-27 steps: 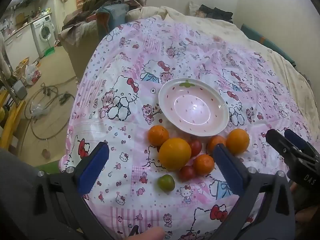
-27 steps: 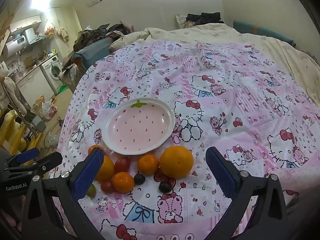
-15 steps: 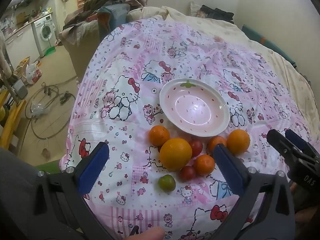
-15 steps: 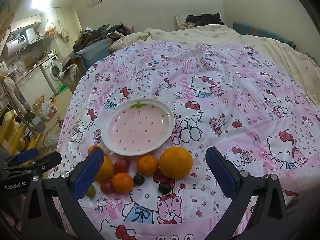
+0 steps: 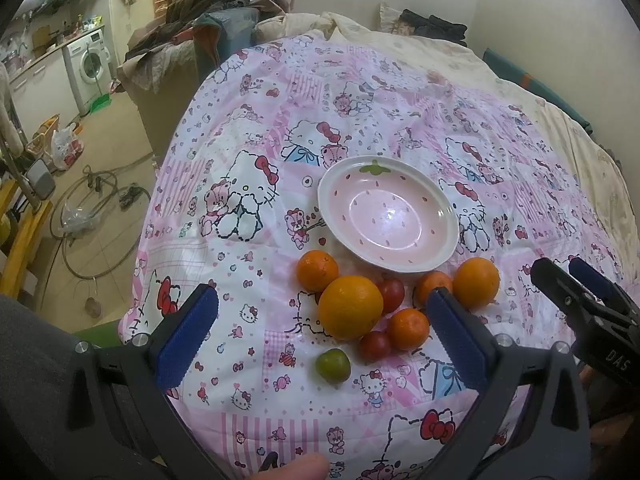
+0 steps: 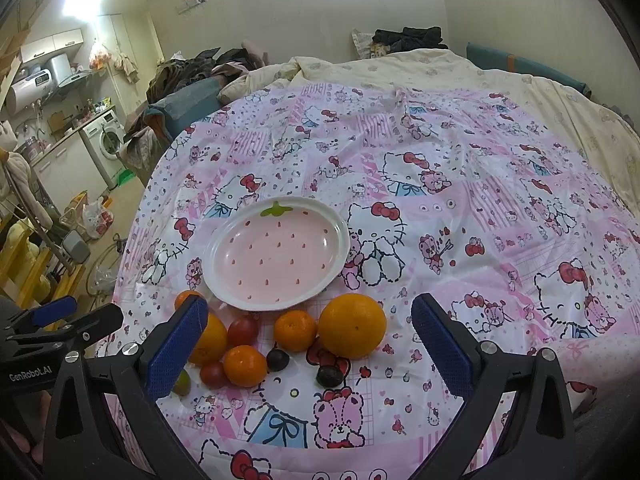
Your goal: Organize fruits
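A pink strawberry-pattern plate (image 5: 387, 216) (image 6: 276, 252) lies empty on the Hello Kitty cloth. In front of it sit several fruits: a big orange (image 5: 350, 306) (image 6: 353, 326), smaller oranges (image 5: 317, 270) (image 6: 295, 330), red tomatoes (image 5: 391, 295) (image 6: 243, 330), a green fruit (image 5: 333, 365) and two dark plums (image 6: 277, 359). My left gripper (image 5: 320, 328) is open and empty, above the near side of the fruit. My right gripper (image 6: 308, 340) is open and empty, also above the fruit. Each gripper shows at the edge of the other's view.
The Hello Kitty cloth (image 6: 440, 184) covers a bed with a cream duvet (image 6: 500, 76) behind. The bed's left edge drops to a floor with cables (image 5: 92, 200), a washing machine (image 5: 90, 64) and piled clothes (image 5: 208, 4).
Both views have shifted only slightly; the left gripper edged a little. Nothing was picked up and the fruits have not moved.
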`<state>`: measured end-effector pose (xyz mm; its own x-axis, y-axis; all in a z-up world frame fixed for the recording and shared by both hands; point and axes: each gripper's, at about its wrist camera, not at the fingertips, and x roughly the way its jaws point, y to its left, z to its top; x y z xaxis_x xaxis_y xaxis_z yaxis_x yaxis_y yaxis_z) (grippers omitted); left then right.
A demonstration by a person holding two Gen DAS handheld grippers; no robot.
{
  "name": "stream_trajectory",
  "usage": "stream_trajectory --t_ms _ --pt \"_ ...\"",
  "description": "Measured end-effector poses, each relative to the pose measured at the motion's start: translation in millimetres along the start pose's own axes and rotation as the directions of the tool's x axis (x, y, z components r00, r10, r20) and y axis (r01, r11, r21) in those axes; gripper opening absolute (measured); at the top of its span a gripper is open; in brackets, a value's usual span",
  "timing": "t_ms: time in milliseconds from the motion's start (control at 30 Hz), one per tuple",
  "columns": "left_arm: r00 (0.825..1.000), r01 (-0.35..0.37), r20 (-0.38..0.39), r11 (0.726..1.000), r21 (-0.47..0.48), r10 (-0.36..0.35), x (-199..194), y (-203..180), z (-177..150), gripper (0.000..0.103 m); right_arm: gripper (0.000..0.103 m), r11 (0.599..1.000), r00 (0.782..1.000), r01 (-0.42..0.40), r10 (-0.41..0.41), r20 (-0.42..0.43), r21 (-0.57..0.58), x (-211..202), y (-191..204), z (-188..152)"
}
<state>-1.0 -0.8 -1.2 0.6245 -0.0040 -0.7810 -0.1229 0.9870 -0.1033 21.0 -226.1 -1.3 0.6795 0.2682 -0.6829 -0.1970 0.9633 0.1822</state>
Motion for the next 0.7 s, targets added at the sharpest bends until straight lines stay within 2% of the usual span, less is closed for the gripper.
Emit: stream_trajectory --t_ms 367,700 --pt "1.000 0.003 -0.001 1.000 -0.002 -0.003 -0.1 -1.2 2.2 0.103 0.103 1.000 1.000 0.000 0.000 -0.007 0.006 -4.2 -7.1 7.0" --pt "1.000 0.003 -0.002 1.000 -0.002 -0.003 -0.2 -0.9 2.4 0.103 0.103 1.000 1.000 0.003 -0.003 -0.003 0.000 2.0 0.1 -0.6"
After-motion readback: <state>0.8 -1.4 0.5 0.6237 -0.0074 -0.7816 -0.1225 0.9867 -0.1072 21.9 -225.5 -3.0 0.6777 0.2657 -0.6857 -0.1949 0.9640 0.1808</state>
